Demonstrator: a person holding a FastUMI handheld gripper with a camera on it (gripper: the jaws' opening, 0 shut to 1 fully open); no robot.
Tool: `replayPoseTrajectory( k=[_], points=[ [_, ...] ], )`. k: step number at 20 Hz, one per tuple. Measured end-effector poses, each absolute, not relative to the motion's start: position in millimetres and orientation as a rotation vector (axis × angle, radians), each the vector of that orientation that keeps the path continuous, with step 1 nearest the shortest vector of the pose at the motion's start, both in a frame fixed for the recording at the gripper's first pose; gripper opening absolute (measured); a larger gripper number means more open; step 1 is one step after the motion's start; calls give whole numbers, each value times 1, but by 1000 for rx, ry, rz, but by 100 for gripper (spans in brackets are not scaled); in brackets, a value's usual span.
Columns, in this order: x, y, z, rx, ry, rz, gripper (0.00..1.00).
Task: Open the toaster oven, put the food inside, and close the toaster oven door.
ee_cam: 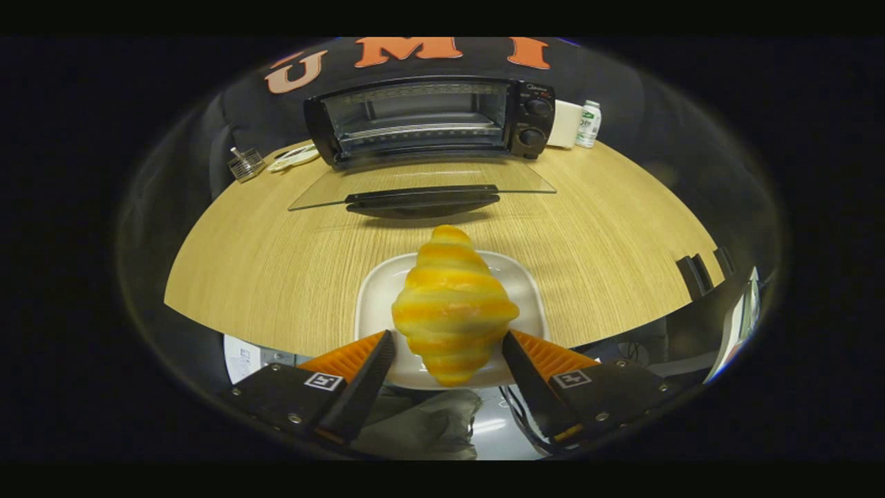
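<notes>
One croissant (453, 304) between fingers, over white plate (373, 290) at near table (276, 263) edge. Looks light, soft, crushable; hold gently at widest middle. Gripper (449, 342) fingers seem closed on its flanks, contact hard to confirm. One toaster oven (429, 117) beyond, glass door (422, 183) dropped open. One bottle (589, 124) beside it.

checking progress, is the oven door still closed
No, the toaster oven door lies folded down flat, while the hand-held gripper flanks the croissant.
</notes>
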State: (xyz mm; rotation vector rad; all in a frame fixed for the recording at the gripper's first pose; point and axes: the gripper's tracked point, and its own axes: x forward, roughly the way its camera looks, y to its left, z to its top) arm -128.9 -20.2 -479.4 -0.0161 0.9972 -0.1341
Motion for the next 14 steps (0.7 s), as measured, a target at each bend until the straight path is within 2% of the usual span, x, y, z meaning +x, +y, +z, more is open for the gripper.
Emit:
replayPoseTrajectory(
  k=[4,6,14],
  points=[
    [-126,-23,-474,0,994,-159,66],
    [-121,-25,-465,0,967,-167,56],
    [-89,-20,-401,20,867,-144,55]
  ],
)
